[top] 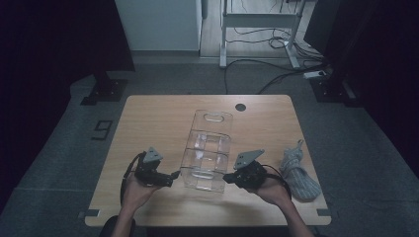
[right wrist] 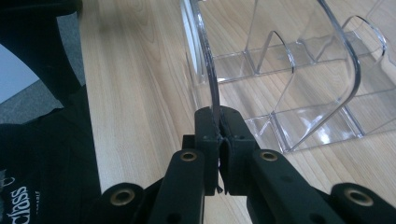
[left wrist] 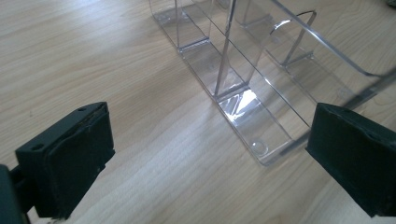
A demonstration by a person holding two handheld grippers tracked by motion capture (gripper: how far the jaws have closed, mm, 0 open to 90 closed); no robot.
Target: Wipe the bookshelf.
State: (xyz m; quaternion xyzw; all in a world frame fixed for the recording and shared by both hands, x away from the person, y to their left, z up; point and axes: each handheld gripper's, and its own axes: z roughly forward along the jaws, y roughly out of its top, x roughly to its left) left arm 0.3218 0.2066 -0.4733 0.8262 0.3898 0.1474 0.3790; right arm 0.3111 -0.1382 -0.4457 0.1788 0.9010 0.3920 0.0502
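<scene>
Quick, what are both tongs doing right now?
Left tongs: open, holding nothing, beside the clear organizer.
Right tongs: closed on the organizer's near wall.

The worktop (top: 148, 118) is showing a pale, honey-coloured wood grain with fine darker streaks, and a small black round spot (top: 240, 107) is sitting near its far edge. The divided organiser (top: 207, 148) is looking clear and colourless, catching white glints along its edges. Both the left hand-held gripper (top: 174, 175) and the right hand-held gripper (top: 226, 177) are appearing matt black, each topped with a grey plate. The bundled cloth (top: 299, 173) is showing a mottled grey-blue. The floor (top: 59, 148) is looking dull grey.
</scene>
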